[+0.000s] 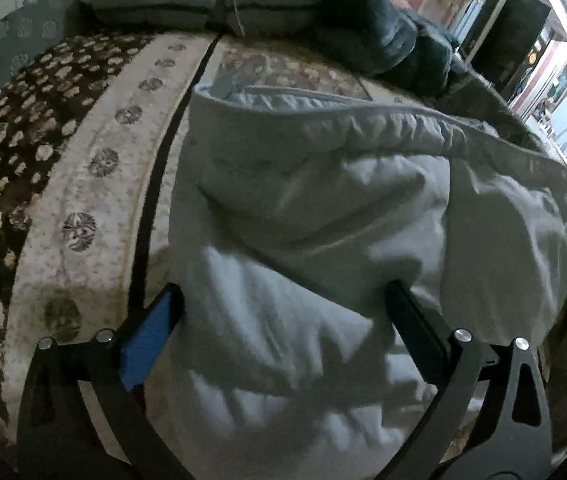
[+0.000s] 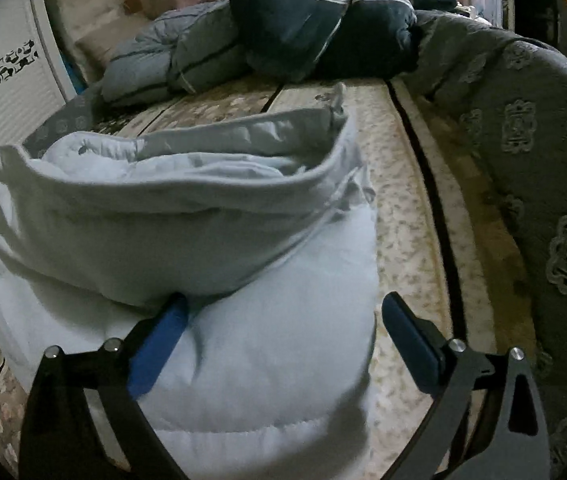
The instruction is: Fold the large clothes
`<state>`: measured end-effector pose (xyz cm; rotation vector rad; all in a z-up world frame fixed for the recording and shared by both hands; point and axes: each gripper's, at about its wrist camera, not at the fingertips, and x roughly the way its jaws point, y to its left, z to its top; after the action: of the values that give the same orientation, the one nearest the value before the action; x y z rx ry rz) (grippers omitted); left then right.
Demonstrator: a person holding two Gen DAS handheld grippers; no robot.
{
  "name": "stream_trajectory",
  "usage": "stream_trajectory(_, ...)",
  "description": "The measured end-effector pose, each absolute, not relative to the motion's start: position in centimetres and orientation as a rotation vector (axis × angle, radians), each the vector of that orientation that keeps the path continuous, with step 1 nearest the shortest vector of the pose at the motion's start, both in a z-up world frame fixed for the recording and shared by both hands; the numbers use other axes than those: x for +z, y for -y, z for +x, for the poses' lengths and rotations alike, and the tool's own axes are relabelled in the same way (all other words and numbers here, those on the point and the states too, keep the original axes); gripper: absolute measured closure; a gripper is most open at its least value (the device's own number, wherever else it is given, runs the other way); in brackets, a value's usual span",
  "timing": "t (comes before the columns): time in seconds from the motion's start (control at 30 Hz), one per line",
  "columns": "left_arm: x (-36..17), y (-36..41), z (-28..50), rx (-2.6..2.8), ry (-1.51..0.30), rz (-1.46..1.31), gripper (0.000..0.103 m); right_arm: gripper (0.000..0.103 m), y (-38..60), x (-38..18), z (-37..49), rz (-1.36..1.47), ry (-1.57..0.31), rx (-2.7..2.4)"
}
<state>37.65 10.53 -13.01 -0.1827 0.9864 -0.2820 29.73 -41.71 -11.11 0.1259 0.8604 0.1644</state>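
A: Where is the jacket (image 1: 323, 208)?

B: On the bed (image 1: 95, 184), a pale puffy heap bunched on the patterned cover. In the left wrist view it fills the middle and right; a strip of cream cover with dark round motifs runs down its left side, then a dark line, then a brown spotted band.

A: And the left gripper (image 1: 283, 296)?

B: Its fingers (image 1: 151, 332) stand wide apart, low over the near part of the jacket. The blue-padded one lies at the jacket's left edge; the black one is at a fold further right. Padded cloth lies between them, but I see no pinch.

A: The right gripper (image 2: 283, 304)?

B: Also spread wide. Its left finger (image 2: 159, 340) has its tip tucked under a grey fold of the jacket; the other sits just off the jacket's right edge, above the cream cover. Nothing is clamped.

A: How is the jacket lying?

B: Folded over on itself. In the right wrist view a grey band with a hem crosses the top, with white quilted bulk beneath it.

A: Anything else on the bed?

B: At the far end, a pile of dark and grey-blue clothes (image 2: 283, 28), well apart from the jacket. A grey quilt (image 2: 543, 168) with raised medallions lies along the right side.
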Motion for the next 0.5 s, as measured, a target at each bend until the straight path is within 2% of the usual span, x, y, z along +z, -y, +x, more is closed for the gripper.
stream_trajectory(0.07,-13.3,-10.2,37.8,-0.276,-0.996,-0.163,0.009,0.011,41.7,-11.6,29.9,0.148,-0.859,0.19)
stream_trajectory(0.1,-13.4,-10.0,37.8,-0.277,-1.003,-0.152,0.012,0.02,41.6,-12.0,29.9,0.163,-0.864,0.216)
stream_trajectory(0.13,-13.4,-9.8,37.8,-0.273,-1.009,-0.14,0.02,0.025,41.5,-12.1,30.1,0.166,-0.868,0.228)
stream_trajectory(0.17,-13.4,-9.5,37.7,-0.272,-1.014,-0.13,0.029,0.035,41.3,-12.4,30.1,0.16,-0.87,0.232)
stream_trajectory(0.2,-13.5,-9.4,37.6,-0.274,-1.024,-0.122,0.033,0.045,41.1,-12.5,30.2,0.153,-0.868,0.231)
stream_trajectory(0.23,-13.5,-9.4,37.6,-0.269,-1.031,-0.115,0.039,0.049,41.0,-12.5,30.1,0.154,-0.861,0.228)
stream_trajectory(0.3,-13.2,-9.3,37.4,-0.261,-1.038,-0.114,0.047,0.068,41.0,-12.3,30.0,0.156,-0.846,0.223)
stream_trajectory(0.4,-12.2,-9.2,37.1,-0.239,-1.032,-0.108,0.059,0.083,40.6,-11.6,29.5,0.125,-0.829,0.197)
stream_trajectory(0.47,-11.1,-9.2,36.8,-0.222,-1.015,-0.105,0.072,0.088,39.7,-10.2,28.7,0.052,-0.788,0.156)
stream_trajectory(0.5,-10.1,-9.3,36.6,-0.211,-0.995,-0.106,0.074,0.089,39.4,-9.3,28.4,0.029,-0.763,0.139)
